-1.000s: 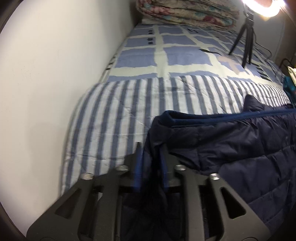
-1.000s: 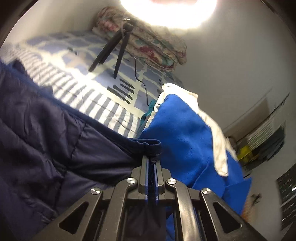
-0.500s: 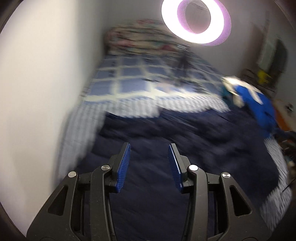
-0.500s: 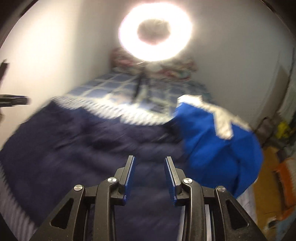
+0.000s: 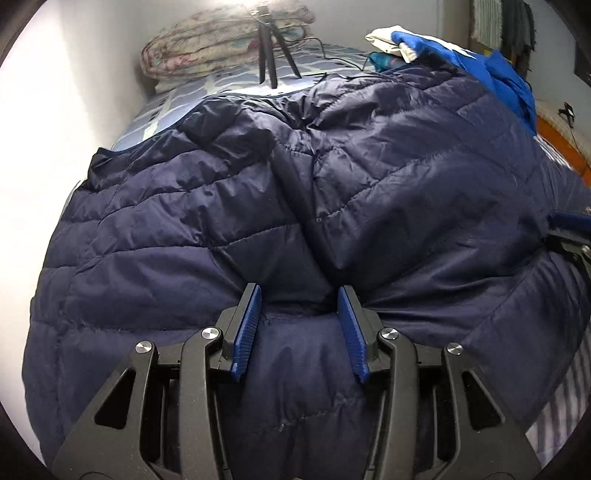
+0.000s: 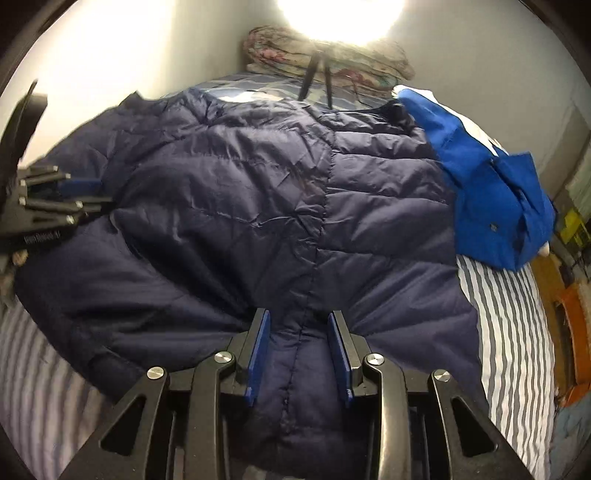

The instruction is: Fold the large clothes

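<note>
Both grippers tilt down—fingers [image 5: 248,325] parted—over navy jacket [image 6: 258,206].

Black gripper [image 5: 299,295], blue pads [image 5: 246,332], silver screws.

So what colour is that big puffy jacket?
Dark navy blue jacket, clearest in the right wrist view.

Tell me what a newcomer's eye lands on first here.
The navy puffer jacket spread across the striped bed fills both views. A bright blue garment is heaped at its far right edge. Behind, a ring light glares above a small tripod.
</note>
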The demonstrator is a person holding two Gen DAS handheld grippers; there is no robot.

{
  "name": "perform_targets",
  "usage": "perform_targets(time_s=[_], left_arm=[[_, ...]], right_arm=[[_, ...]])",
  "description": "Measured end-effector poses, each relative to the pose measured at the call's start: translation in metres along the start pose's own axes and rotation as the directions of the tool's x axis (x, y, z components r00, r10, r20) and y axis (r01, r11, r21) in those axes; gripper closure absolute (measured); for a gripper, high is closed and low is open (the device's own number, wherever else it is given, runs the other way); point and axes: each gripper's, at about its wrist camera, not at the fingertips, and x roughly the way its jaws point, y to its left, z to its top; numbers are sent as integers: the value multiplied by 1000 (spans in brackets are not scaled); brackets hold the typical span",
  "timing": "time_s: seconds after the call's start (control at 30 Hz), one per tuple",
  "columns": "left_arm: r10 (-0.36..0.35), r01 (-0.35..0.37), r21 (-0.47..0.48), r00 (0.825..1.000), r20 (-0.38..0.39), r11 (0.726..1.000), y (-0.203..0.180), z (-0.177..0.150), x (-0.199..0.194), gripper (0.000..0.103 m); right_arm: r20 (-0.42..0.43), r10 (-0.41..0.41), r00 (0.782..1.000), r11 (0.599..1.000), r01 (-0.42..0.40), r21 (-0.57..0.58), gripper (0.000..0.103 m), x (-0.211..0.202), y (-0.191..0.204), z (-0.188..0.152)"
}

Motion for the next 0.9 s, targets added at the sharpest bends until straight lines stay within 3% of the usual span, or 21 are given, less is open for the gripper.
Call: perform_targets(time_s=[0.07,0.1,0.17,0.23,0.3,0.43,0.53,0.63,0.67,0.73,0.77,0.9], left_arm=[[3,-3,-43,1000,-8,999,4,4,-9,58],[3,-3,-61,1000,10,998,7,5,-18,58],[-1,5,-76,999,52,997,7,7,-32,58],[14,-8,-70,996,90,998,4,15,-45,58],[25,-17,-75,994,103,997,5,24,-48,58],[61,-47,-119,991,119,992,12,43,-43,58],[86,-70,-144,991,106,987,13,59,-23,58],[82,-71,-174,995,54,982,17,66,7,58],[70,-64,-187,997,24,980,17,64,20,58],[47,-51,-201,999,-24,978,19,58,42,55],[51,-54,-199,999,-19,979,18,56,45,54],[61,-62,-198,998,-10,978,18,59,28,54]], right_arm=[[40,19,999,996,-23,88,61,-25,-14,-7],[67,14,998,988,-24,153,45,-37,-24,-13],[103,-7,995,955,-24,296,26,-53,-48,-28],[118,-12,993,882,-45,469,25,-63,-74,-52],[103,-20,994,822,-42,568,23,-62,-88,-70],[74,65,995,726,-98,681,22,-40,-108,-92],[137,147,979,627,-200,753,21,-28,-120,-101],[190,193,963,565,-267,781,18,-15,-122,-98],[201,200,959,559,-280,781,19,-12,-120,-95],[206,214,955,570,-293,768,41,-7,-113,-87],[205,246,947,573,-313,758,64,-1,-109,-80],[172,189,967,667,-255,701,82,-15,-94,-63]])
